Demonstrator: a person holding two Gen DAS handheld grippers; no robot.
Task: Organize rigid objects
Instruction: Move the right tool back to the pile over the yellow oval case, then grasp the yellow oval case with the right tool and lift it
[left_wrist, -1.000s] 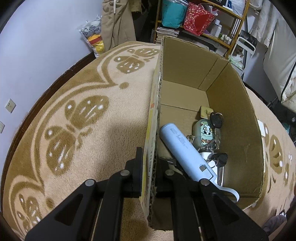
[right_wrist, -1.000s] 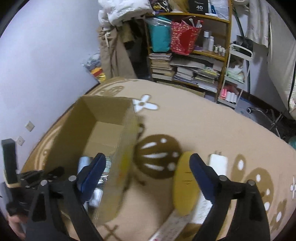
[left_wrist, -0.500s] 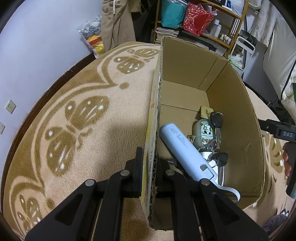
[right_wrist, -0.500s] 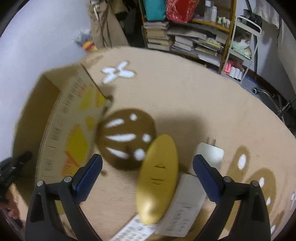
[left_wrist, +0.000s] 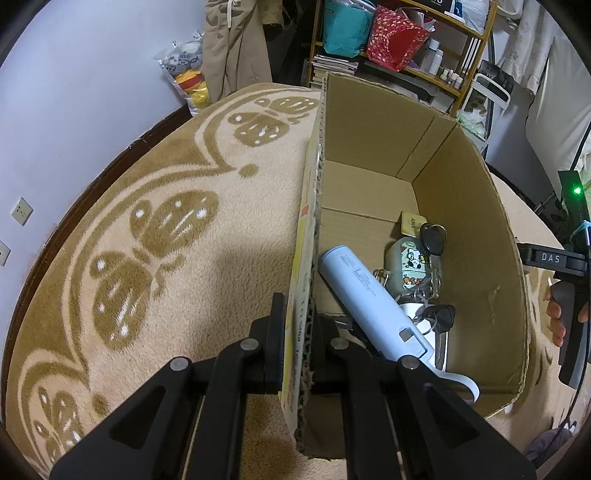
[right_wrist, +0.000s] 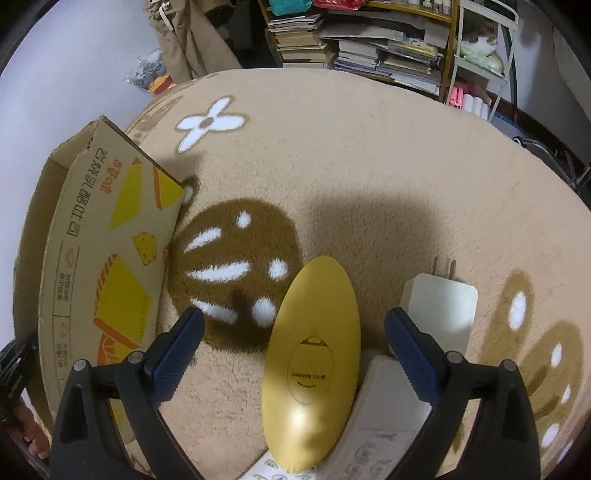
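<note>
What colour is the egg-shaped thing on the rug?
Golden yellow; the oval case shows best in the right wrist view.

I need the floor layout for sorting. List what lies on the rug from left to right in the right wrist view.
Cardboard box → yellow oval case → white plug adapter. The white items lying partly under the yellow oval case overlap it, so they are left out.

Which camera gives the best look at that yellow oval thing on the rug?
The right wrist view: the yellow oval case lies in full sight on the rug, centred between the open right hand-held gripper fingers. The left wrist view shows none of it; the cardboard box fills that side.
</note>
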